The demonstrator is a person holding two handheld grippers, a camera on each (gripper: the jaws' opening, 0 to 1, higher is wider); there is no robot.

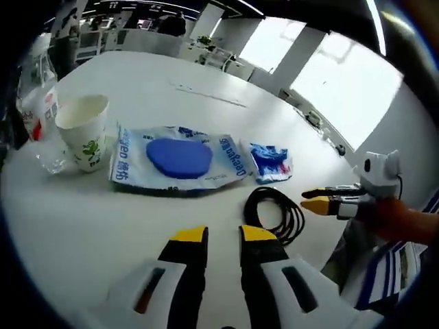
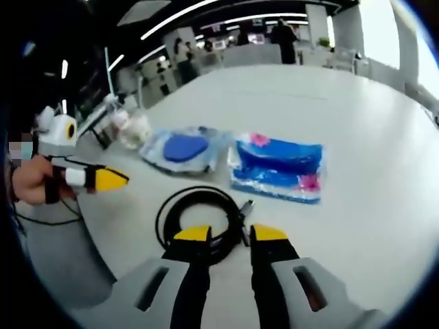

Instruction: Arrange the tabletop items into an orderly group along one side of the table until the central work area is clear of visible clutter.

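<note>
On the white table [image 1: 144, 75] a coiled black cable [image 1: 278, 214] lies just ahead of my left gripper [image 1: 223, 236], whose jaws stand slightly apart with nothing between them. Beyond it lie a clear bag holding a blue round pad [image 1: 180, 159], a small blue packet [image 1: 271, 163] and a white paper cup [image 1: 84, 130]. My right gripper [image 1: 317, 200] comes in from the right beside the cable. In the right gripper view the cable [image 2: 195, 218] lies directly under my right gripper [image 2: 230, 234], open and empty. The blue packet [image 2: 278, 168] and pad bag [image 2: 184, 147] lie beyond; the left gripper [image 2: 110, 179] hovers at left.
Crumpled clear plastic and a red-printed pack [image 1: 38, 113] sit left of the cup near the table edge. A person's hand [image 2: 31, 179] holds the left gripper. The far table [image 2: 329, 89] stretches bare toward desks and people in the background.
</note>
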